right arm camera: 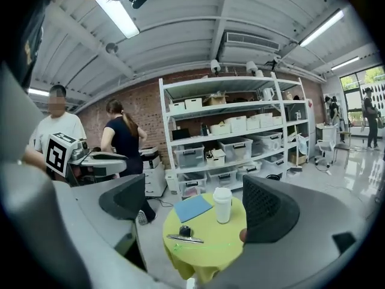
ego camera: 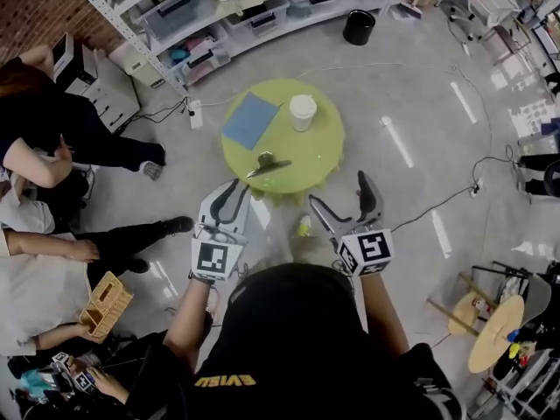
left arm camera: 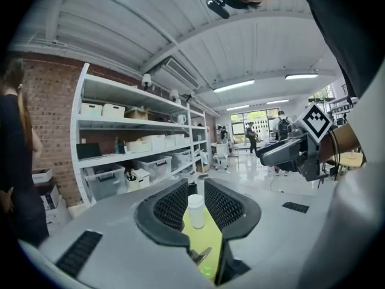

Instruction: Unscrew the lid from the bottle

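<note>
Standing over a round yellow-green surface (ego camera: 319,160), the person holds both tools low, short of its near edge, touching nothing.

Left tool (ego camera: 238,191): jaws a narrow gap apart, nothing between the pads. The bottle (left arm camera: 196,211) only shows through the gap, well beyond the tool.

Right tool (ego camera: 341,191): jaws spread wide, empty.

The bottle is white and stands upright on the far right part of the surface, with its lid (ego camera: 303,103) on.

Blue cloth (ego camera: 250,119) lies flat just left of the bottle, apart from it.

Silvery metal piece (ego camera: 267,164) with a dark knob lies nearer the person, around the middle of the surface.

White shelf rack (ego camera: 262,11) with bins stands beyond the surface. Other people (ego camera: 44,147) are at the left.
</note>
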